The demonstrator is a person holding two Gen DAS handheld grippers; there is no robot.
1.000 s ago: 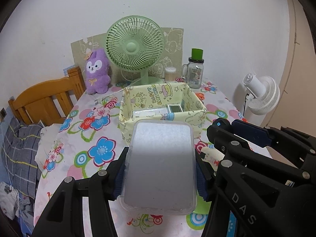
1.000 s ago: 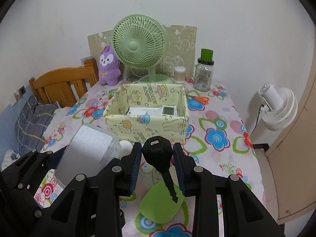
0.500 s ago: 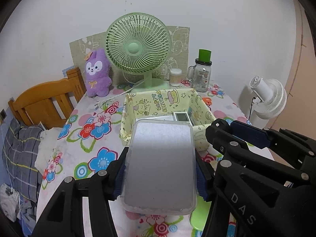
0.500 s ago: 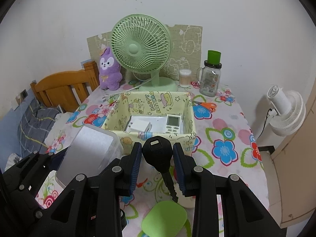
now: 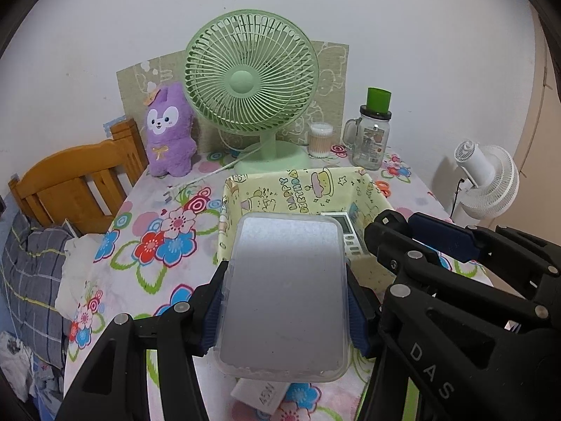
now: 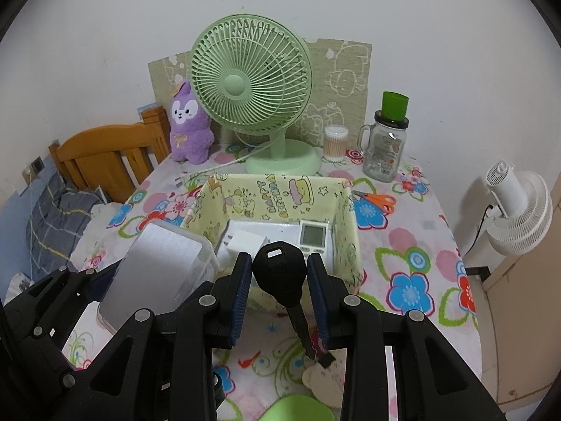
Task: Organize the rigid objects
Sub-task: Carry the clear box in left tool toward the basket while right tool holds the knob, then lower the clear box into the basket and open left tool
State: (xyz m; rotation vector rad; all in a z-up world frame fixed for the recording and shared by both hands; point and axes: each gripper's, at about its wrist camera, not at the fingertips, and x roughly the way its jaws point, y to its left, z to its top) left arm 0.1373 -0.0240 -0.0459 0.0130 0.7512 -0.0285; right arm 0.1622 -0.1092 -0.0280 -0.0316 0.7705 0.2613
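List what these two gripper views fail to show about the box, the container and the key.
- Yellow box floor, left wrist view: mostly hidden behind the held plastic container.
- Container's contents: frosted walls, not readable in either view.
- White pack under the container: mostly covered, print too small.
- Key tip, right wrist view: overlaps a dark tag; contact unclear.
- White slab under the charger in the box: partly covered, identity unclear.

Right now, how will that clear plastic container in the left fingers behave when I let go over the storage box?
The clear container looks empty, so probably light and stiff. Smooth walls could slip. It may land tilted on things already inside the storage box.
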